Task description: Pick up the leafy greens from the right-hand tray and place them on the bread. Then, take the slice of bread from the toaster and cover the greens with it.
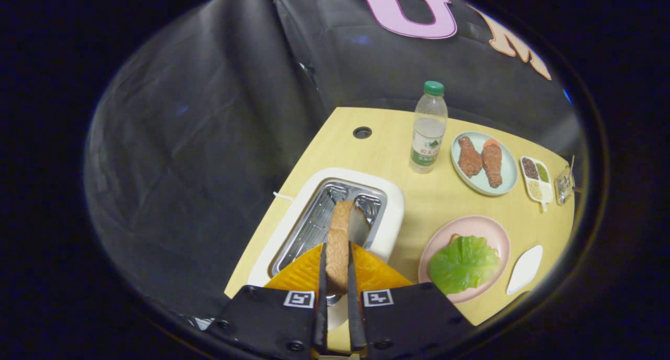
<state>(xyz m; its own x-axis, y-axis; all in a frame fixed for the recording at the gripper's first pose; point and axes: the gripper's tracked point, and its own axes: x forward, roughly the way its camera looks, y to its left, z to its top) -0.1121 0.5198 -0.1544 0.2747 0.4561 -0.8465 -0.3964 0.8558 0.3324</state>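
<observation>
— What fills the booth's wooden table (366, 156), biggest thing first?

— The white toaster (391, 203) sits at the table's near left, its metal slot open to the camera. To its right lies a pink plate (497, 233), and the leafy greens (463, 263) already rest on it, with an edge of bread (453, 238) peeking out from under them. Farther back stand a water bottle (429, 130), a pale plate of browned meat pieces (484, 164) and a small divided dish (536, 179); a little white dish (525, 268) lies beside the pink plate.

— So which step is this?

— The second, by the look of it: greens placed, top slice being taken.

— And the gripper (337, 268)?

— Clenched on the slice of bread (339, 234). Both black fingers (320, 276) press its flat sides as it stands on edge over the toaster slot; whether it has cleared the slot cannot be told.

— What does the next move call for?

— Likely a lift straight up, a carry rightward to the pink plate, then turning the slice flat so it covers the greens squarely.
</observation>
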